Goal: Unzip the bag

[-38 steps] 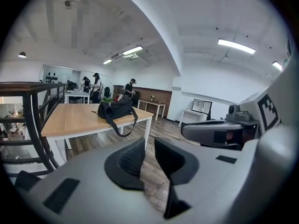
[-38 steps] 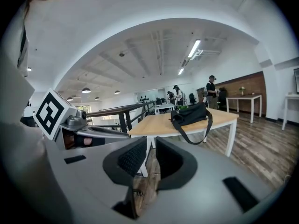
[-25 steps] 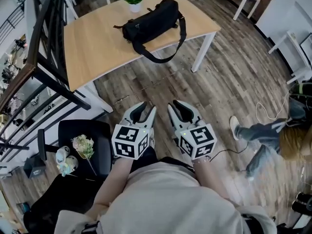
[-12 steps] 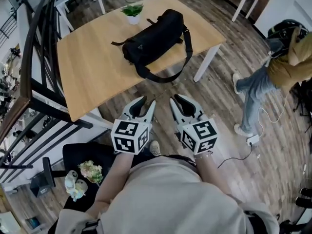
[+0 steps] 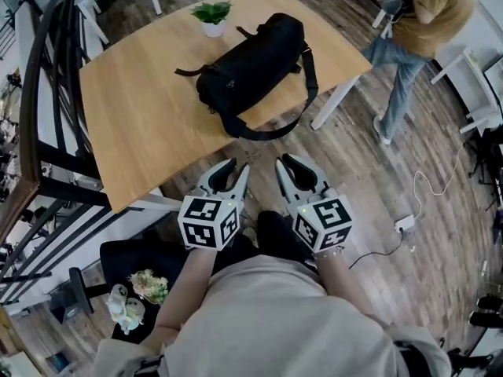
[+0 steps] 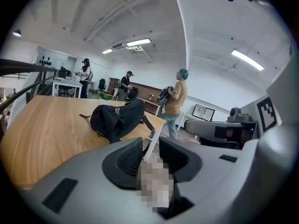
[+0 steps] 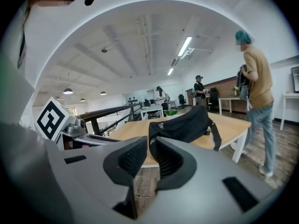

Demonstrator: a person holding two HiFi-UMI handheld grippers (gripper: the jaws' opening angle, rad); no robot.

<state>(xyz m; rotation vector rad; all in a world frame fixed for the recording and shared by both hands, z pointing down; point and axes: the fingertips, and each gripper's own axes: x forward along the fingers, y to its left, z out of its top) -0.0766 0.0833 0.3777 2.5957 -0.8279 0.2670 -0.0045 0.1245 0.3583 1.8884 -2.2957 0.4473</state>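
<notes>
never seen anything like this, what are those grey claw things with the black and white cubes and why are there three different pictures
No robot: a person holds a two-jaw tool in each hand, the left gripper and the right gripper; the patterned cubes are part of them. The head view is from a camera on the person's head, looking down. The other two are from cameras riding on each gripper, looking along its jaws. On the wooden table lie a black bag, its strap hanging over the edge, and a small potted plant. Both grippers are empty, over the floor short of the table. The left's jaws stand apart; the right's have just been closing, a gap left, nothing between them.
</notes>
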